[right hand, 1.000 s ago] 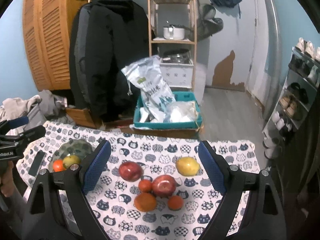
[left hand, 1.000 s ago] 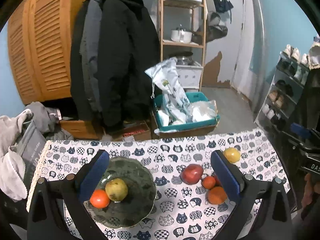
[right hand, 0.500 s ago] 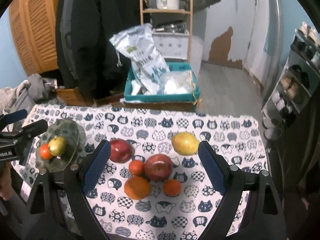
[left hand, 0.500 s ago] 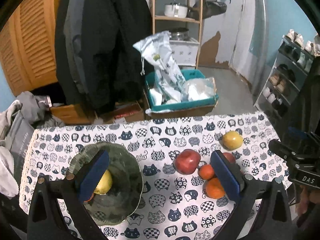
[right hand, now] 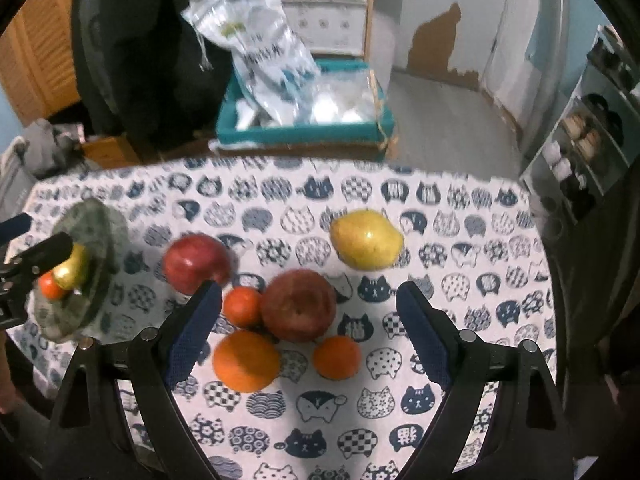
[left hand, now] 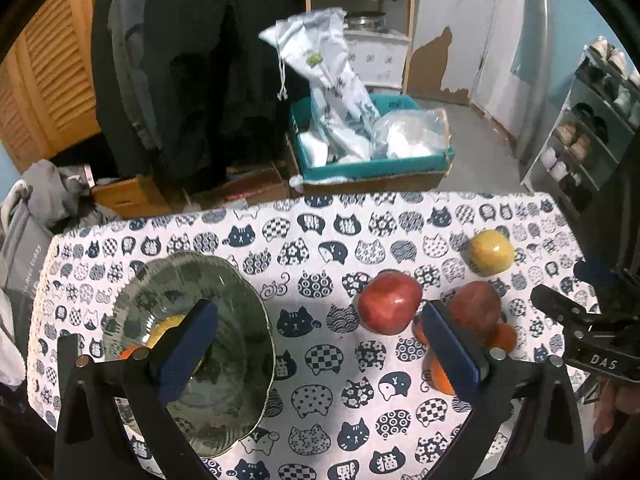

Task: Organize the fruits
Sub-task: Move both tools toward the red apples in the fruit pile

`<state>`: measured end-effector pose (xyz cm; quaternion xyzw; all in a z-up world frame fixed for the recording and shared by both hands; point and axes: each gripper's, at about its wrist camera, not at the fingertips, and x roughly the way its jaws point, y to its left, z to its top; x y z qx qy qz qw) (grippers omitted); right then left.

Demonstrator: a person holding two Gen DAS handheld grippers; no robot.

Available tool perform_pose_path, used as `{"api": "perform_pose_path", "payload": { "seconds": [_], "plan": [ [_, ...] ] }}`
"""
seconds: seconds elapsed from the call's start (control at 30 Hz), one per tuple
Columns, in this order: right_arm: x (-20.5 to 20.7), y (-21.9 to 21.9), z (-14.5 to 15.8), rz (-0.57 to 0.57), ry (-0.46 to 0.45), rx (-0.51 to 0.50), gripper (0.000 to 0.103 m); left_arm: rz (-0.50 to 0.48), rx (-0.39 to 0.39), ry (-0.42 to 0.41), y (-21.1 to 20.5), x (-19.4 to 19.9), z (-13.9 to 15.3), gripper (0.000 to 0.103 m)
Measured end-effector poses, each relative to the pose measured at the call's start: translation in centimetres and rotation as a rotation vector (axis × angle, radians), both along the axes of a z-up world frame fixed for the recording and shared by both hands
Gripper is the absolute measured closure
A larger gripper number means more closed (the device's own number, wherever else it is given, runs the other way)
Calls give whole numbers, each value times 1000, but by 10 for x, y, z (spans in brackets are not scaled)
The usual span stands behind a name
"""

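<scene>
A green glass plate [left hand: 240, 304] sits at the table's left, also in the right wrist view [right hand: 100, 224], holding a yellow-green fruit [right hand: 74, 268] and a small tangerine [right hand: 50, 285]. Loose fruit lies to its right: two red apples [right hand: 196, 260] [right hand: 298, 306], a yellow pear [right hand: 366, 239], a large orange [right hand: 245, 360] and two tangerines [right hand: 241, 306] [right hand: 336, 357]. My left gripper [left hand: 316, 350] is open and empty, low over the plate's right side. My right gripper [right hand: 310, 334] is open and empty, straddling the fruit cluster from above.
The table wears a cat-print cloth [right hand: 460, 280]. Beyond its far edge stand a teal crate [right hand: 304, 130] with plastic bags, hanging dark coats, a wooden shelf and a shoe rack [right hand: 588, 128] at the right.
Both grippers have dropped lower and moved forward over the table. The fruit now looms larger; the left finger now covers part of the plate's fruit.
</scene>
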<state>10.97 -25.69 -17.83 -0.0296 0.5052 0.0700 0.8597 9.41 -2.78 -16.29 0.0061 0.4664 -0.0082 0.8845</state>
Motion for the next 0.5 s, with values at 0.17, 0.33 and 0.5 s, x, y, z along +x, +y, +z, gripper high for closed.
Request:
{"api": "perform_pose_path", "payload": {
  "seconds": [0.17, 0.33, 0.5],
  "plan": [
    [13, 1, -36, -13, 89, 15, 15, -7, 22, 52, -4, 12, -24, 1],
    [25, 0, -62, -33, 147, 48, 15, -16, 35, 85, -10, 19, -42, 1],
    [34, 4, -85, -32, 192, 33, 15, -36, 50, 105, -16, 26, -54, 1]
  ]
}}
